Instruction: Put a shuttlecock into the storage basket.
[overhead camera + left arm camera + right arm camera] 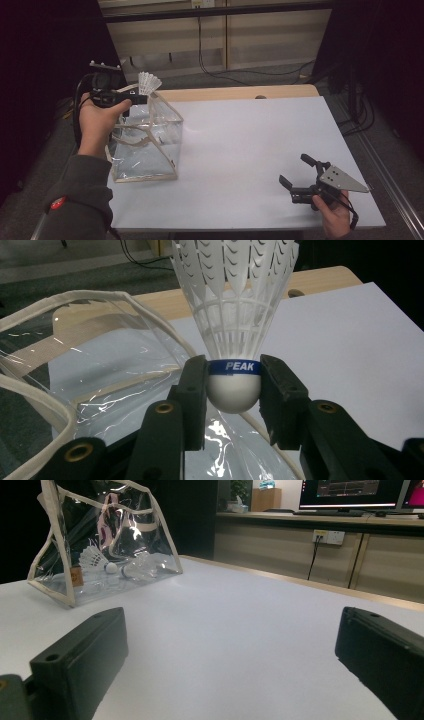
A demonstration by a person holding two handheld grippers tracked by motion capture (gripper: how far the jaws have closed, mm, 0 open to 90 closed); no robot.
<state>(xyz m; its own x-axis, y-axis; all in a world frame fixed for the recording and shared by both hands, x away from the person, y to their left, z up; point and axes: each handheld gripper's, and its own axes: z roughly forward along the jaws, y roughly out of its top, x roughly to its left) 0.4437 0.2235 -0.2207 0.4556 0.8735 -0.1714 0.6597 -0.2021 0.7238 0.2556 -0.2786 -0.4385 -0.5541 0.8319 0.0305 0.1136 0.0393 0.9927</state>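
The left gripper (234,390) clamps a shuttlecock (234,315) by its cork, feathers up, above the open mouth of a clear bag (145,150) at the table's (260,145) left edge. Two more shuttlecocks (107,564) lie inside. The right gripper (295,172) rests wide open, well apart, holding nothing.

Bag (150,145) at table's (250,140) left; shuttlecock (148,82) above its far edge; right tool (298,176) near-right.
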